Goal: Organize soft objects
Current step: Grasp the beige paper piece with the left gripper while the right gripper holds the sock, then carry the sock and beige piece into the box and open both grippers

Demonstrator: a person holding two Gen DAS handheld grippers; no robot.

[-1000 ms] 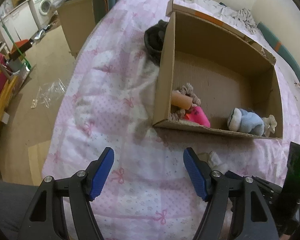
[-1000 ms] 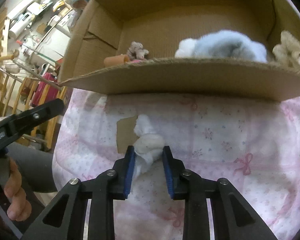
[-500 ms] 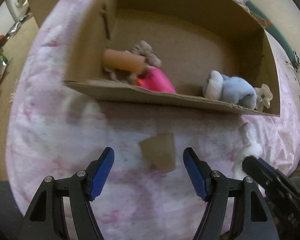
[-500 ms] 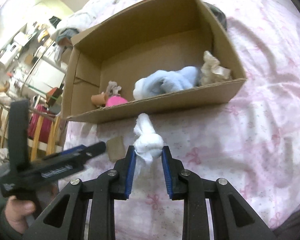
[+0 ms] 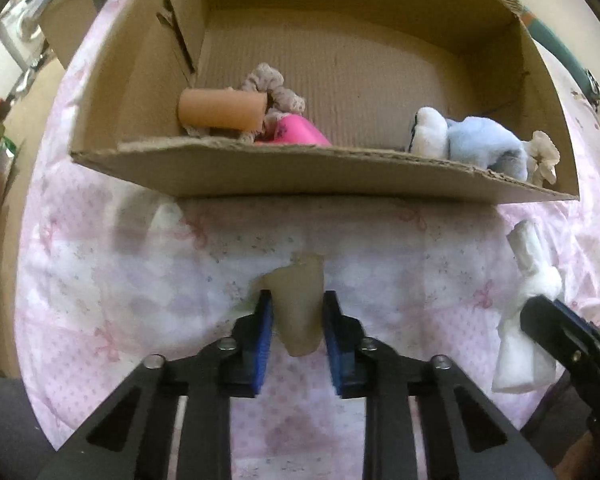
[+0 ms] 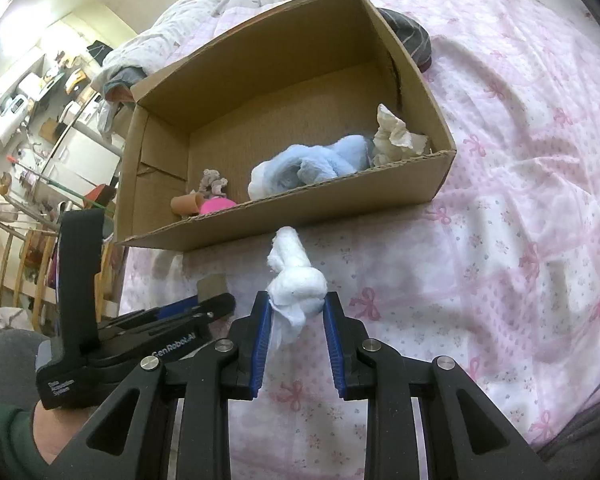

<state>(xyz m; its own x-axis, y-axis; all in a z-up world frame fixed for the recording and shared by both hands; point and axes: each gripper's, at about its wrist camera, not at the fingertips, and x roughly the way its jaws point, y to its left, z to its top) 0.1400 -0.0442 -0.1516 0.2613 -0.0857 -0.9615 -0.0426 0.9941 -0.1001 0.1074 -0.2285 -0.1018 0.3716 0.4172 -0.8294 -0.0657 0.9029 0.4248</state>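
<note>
Having just been closing, our left gripper [image 5: 296, 316] is now pinching the tan scrap [image 5: 300, 304] on the pink bedspread [image 5: 420, 280] while our right gripper [image 6: 296, 320] is keeping the knotted white cloth [image 6: 296, 280] clamped before the cardboard box [image 6: 300, 216]

A small tan piece [image 5: 300, 312], flat-looking & blurred, is seen on the pink bedspread just in front of the cardboard box [image 5: 324, 176], pressed between blue pads. A knotted white cloth [image 6: 296, 280] is held up above the spread, near the box's front wall, w/ one end sticking up & a loose tail hanging down. Inside the box, at the left front corner, a brown tube-shaped item [image 5: 222, 109] is laid on its side against a grey-beige scrunchie [image 5: 274, 88], w/ a bright pink item [image 5: 296, 132] just beside. At the right front corner a light blue & white plush [image 5: 468, 140] is lying, touching a crumpled cream cloth [image 5: 544, 156].
</note>
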